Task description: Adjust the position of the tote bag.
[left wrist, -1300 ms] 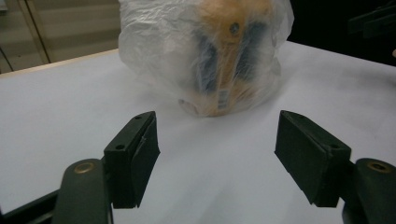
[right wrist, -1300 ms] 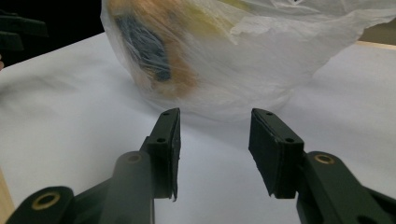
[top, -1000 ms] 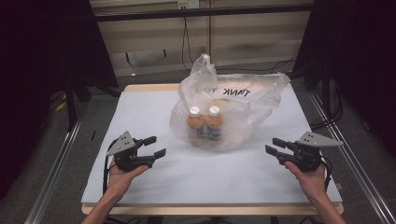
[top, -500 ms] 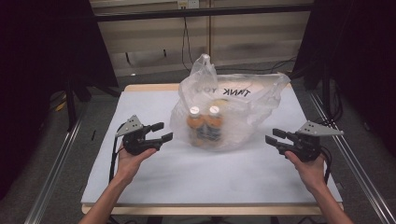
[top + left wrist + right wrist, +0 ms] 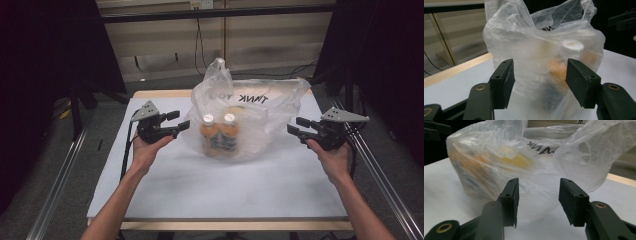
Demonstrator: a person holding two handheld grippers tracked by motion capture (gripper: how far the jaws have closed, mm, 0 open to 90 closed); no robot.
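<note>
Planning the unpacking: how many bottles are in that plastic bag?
2 bottles show through the plastic bag: the left bottle and the right bottle, upright, side by side, white caps up. A yellowish item behind them is unclear; more may be hidden.

The plastic bag (image 5: 245, 120) of bottles (image 5: 219, 135) is blocking the table (image 5: 225, 185) centre, while bare surface is lying open at six, nine and three o'clock around it for passing tongs.

Lab: curtained metal-frame rig (image 5: 60, 165), white table (image 5: 225, 190)
</note>
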